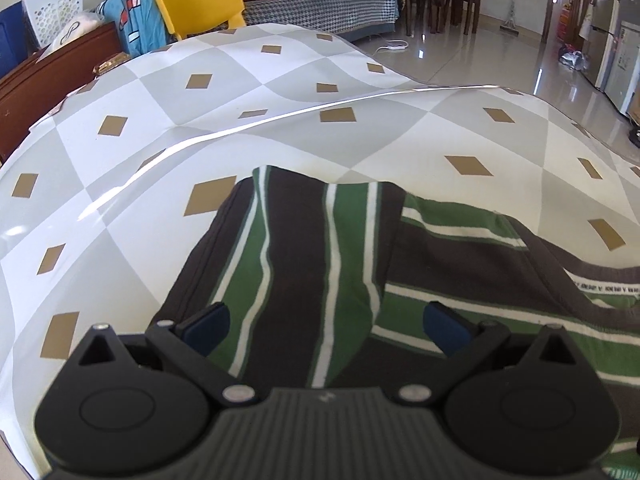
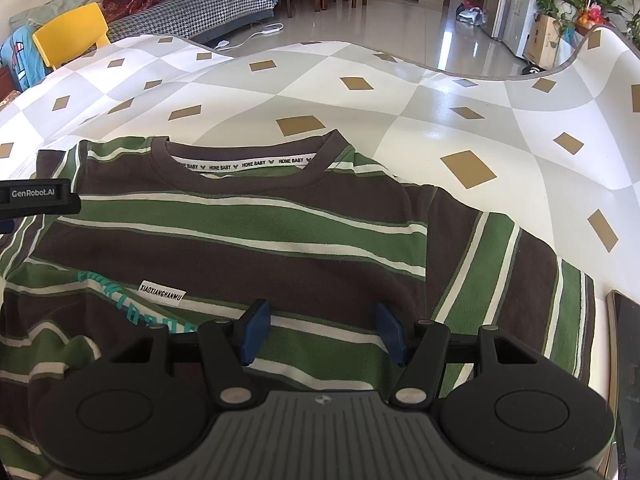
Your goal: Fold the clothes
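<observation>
Left wrist view: the left gripper (image 1: 326,326), black with dark blue pads, fills the lower part of the frame. Its jaws stand wide apart, with nothing clamped between them. Directly beyond them lies the brown, green and white striped cotton T-shirt (image 1: 360,264), occupying the lower centre and lower right. One sleeve (image 1: 288,240) is folded over the body so that its stripes run up the frame, while the body stripes run across. The garment rests on a glossy table cover of grey and white diamonds with tan lozenges (image 1: 248,92). A yellow plastic chair (image 1: 200,4) stands beyond the table at upper left.

Right wrist view: the right gripper (image 2: 322,332) sits at lower centre, jaws parted, pads clear of the fabric; no cloth is pinched. The T-shirt lies flat across the middle of the frame, its brown neckband (image 2: 248,160) toward the top and a white sewn label (image 2: 162,293) at lower left. The other sleeve (image 2: 516,284) extends toward the right. The left gripper's black body enters at the left edge, over the shirt. A dark flat phone-like slab (image 2: 626,360) lies on the cover at lower right.
</observation>
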A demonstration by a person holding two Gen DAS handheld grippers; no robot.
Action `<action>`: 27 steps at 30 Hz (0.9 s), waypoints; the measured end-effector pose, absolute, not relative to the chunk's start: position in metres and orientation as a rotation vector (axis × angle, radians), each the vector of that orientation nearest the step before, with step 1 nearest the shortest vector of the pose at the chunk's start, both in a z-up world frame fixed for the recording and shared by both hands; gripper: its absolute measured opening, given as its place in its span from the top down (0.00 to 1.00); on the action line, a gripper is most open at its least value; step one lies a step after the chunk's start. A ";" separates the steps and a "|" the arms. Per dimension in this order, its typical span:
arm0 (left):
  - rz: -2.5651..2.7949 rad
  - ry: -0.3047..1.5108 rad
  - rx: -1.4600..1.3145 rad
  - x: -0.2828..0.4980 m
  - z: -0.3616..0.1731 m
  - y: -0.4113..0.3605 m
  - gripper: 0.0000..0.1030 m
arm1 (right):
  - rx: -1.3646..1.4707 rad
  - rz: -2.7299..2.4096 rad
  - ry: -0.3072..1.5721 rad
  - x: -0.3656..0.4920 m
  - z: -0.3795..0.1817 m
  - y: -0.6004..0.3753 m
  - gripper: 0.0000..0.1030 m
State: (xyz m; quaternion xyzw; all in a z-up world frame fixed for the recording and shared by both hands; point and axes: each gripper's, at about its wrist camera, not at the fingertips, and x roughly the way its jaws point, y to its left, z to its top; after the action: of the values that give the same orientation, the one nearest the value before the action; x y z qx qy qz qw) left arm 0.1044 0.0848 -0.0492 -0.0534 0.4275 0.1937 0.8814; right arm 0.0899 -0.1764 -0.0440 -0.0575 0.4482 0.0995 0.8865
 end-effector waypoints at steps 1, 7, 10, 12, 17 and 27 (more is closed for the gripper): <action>0.383 0.894 -0.095 0.105 -0.051 0.078 0.00 | -0.119 0.207 0.932 0.090 -0.044 -0.176 0.44; 0.289 0.918 -0.067 0.108 -0.064 0.056 0.00 | -0.119 0.207 0.932 0.090 -0.044 -0.176 0.43; 0.281 0.916 -0.073 0.110 -0.064 0.056 0.00 | -0.118 0.207 0.929 0.090 -0.044 -0.176 0.43; 0.276 0.913 -0.087 0.111 -0.065 0.057 0.00 | -0.117 0.206 0.926 0.090 -0.045 -0.176 0.42; 0.271 0.905 -0.102 0.113 -0.066 0.058 0.00 | -0.116 0.202 0.919 0.091 -0.045 -0.176 0.40; 0.273 0.886 -0.105 0.124 -0.068 0.056 0.00 | -0.044 0.170 0.900 0.099 -0.041 -0.184 0.43</action>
State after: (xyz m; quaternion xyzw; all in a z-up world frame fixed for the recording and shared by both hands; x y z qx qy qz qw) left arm 0.1241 0.0563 -0.0685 -0.0505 0.4272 0.1314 0.8931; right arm 0.0989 -0.1844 -0.0408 -0.0212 0.4342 0.0818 0.8969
